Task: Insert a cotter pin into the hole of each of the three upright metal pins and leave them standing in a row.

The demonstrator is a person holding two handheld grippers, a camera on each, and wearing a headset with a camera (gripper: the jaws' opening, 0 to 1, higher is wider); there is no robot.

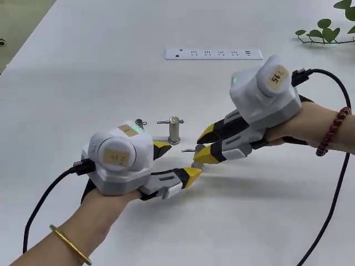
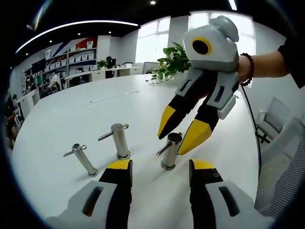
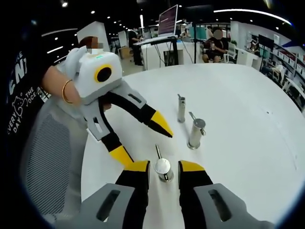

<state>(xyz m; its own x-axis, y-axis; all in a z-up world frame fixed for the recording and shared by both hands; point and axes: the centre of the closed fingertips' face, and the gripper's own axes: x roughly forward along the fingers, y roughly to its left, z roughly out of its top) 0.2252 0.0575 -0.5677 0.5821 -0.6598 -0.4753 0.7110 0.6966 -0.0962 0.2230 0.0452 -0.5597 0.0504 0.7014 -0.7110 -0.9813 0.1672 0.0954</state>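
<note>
Steel pins (image 2: 120, 141) stand in a row of 3 on the white table (image 1: 83, 66), each with a cotter pin (image 2: 106, 136) through it. We see the right gripper (image 3: 164, 166) open astride the nearest pin (image 2: 170, 151), and the left gripper (image 2: 162, 164) open just beside it.

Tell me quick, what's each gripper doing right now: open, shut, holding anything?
Left gripper: open, holding nothing.
Right gripper: open, jaws either side of a metal pin, seemingly not clamped on it.
</note>
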